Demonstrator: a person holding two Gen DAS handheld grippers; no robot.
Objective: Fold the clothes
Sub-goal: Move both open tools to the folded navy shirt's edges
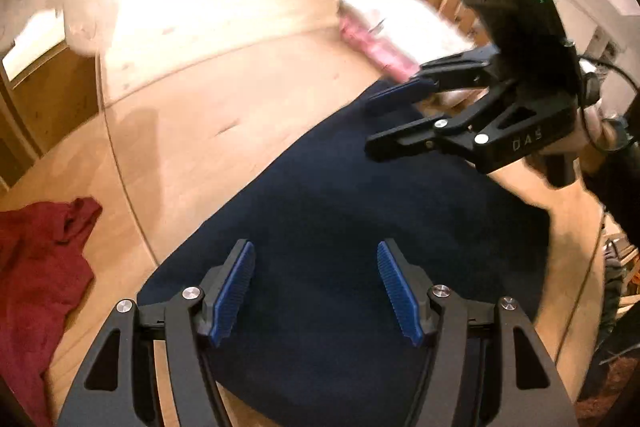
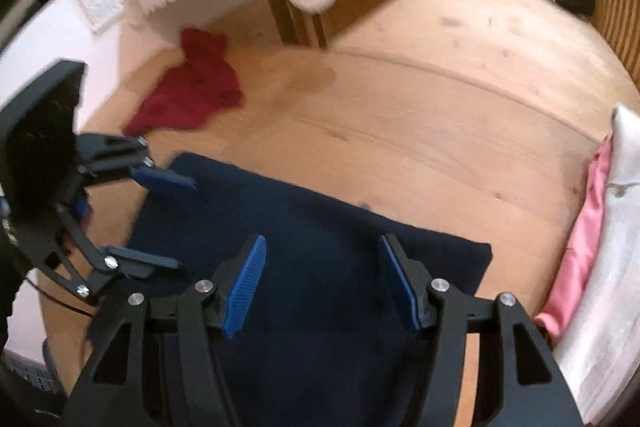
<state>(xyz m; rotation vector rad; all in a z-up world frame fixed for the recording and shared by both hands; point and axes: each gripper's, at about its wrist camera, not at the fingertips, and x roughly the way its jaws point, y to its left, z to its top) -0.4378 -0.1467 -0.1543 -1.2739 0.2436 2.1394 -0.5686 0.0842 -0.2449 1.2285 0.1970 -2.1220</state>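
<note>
While both grippers are hovering over the wooden tabletop, we are looking down on the navy garment, which is lying flat on the wood as a tidy, straight-edged rectangle. Our left gripper is hanging with its jaws spread apart and nothing between the blue pads; our right gripper is likewise released and gripping nothing, poised above the cloth's near part.

We are judging the navy cloth as light, soft and limp: it is draping flat with no stiffness, so it would sag from any single hold and needs two holds well apart along one edge. The weave looks matte, not slippery, so the ribbed pads should be biting it well. The best places to pinch are the corners, such as the far right corner, taking every layer at once.

Whether this rectangle is a finished fold or one awaiting another fold, we cannot settle. To the right, a folded stack of white and pink pieces is sitting just beside it, while a crumpled red garment is lying well apart on the left.
</note>
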